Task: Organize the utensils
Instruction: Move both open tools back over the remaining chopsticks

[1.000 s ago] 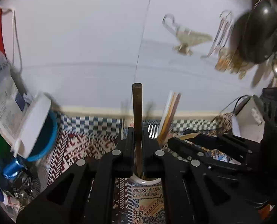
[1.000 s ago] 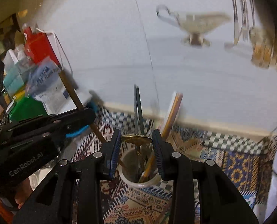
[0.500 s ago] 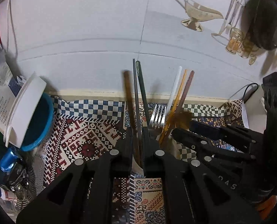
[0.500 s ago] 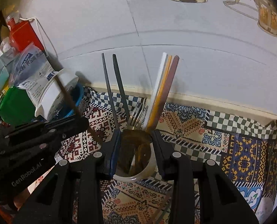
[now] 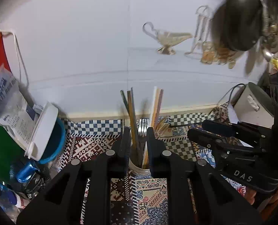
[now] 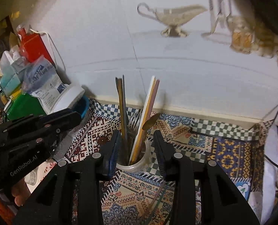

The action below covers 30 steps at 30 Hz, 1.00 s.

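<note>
A white cup (image 6: 137,164) stands on the patterned cloth and holds chopsticks (image 6: 122,103), forks (image 6: 134,121), pale sticks (image 6: 150,101) and a gold spoon (image 6: 151,122). The cup also shows in the left wrist view (image 5: 139,166). My right gripper (image 6: 136,146) is open and empty, its fingers on either side of the cup. My left gripper (image 5: 138,144) is open and empty just in front of the cup, with the brown chopstick (image 5: 131,116) standing in the cup beyond it. Each gripper shows in the other's view, left (image 6: 45,125) and right (image 5: 214,136).
A blue tub with a white lid (image 5: 47,133), bags and a green box (image 6: 24,106) crowd the left side. A white appliance with a cable (image 5: 251,105) stands at the right. The tiled wall (image 5: 101,46) is close behind. A dark pan (image 5: 238,16) hangs at the upper right.
My left gripper held a brown chopstick upright; it has opened and the chopstick now stands in the cup. My right gripper has widened and the gold spoon now rests in the cup.
</note>
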Each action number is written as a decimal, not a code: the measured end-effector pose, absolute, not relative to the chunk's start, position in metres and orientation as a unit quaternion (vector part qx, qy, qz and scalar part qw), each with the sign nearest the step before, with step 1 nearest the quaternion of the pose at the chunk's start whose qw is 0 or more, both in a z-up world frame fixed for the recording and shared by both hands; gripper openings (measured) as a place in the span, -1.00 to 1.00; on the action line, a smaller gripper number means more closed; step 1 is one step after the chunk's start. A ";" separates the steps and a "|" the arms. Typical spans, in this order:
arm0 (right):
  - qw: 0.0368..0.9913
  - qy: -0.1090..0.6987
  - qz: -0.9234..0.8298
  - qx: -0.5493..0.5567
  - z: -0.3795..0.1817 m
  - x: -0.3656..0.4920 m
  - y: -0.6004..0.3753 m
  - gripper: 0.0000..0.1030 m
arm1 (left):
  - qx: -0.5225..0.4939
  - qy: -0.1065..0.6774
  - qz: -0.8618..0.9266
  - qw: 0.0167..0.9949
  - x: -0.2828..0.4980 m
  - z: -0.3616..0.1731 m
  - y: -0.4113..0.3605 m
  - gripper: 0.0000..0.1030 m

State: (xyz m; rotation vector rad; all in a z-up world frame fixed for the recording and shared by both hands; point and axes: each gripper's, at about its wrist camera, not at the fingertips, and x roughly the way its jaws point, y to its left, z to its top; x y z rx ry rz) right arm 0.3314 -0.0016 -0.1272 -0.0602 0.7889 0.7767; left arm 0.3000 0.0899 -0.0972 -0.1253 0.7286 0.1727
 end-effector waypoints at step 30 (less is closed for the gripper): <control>0.838 0.483 0.252 -0.032 -0.225 0.296 -0.068 -0.27 | -0.073 0.465 0.041 0.881 0.252 -0.198 0.054 -0.39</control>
